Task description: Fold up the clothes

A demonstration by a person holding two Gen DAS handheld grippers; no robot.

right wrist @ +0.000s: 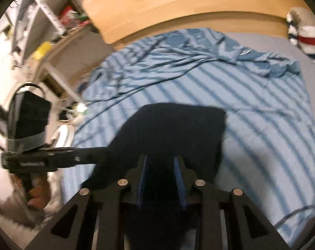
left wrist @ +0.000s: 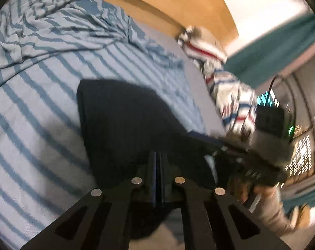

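Observation:
A dark navy garment point(left wrist: 124, 120) lies partly lifted off the striped bed, its far end resting on the sheet. My left gripper point(left wrist: 157, 156) is shut on its near edge, fingers pressed together. In the right wrist view the same garment point(right wrist: 178, 129) runs up between the fingers of my right gripper point(right wrist: 161, 162), which stand a little apart with thick dark cloth filling the gap. The left gripper point(right wrist: 99, 153) reaches in from the left and pinches the garment's side. The right gripper point(left wrist: 219, 144), held by a hand point(left wrist: 247, 191), grips the opposite corner.
A blue-striped sheet point(right wrist: 272, 125) covers the bed, with a crumpled striped cloth point(right wrist: 188, 48) at the far end. A red, white and blue striped cloth point(left wrist: 230, 91) lies along the right edge. A wooden headboard point(right wrist: 178, 0) stands behind, and cluttered shelves point(right wrist: 42, 20) to the left.

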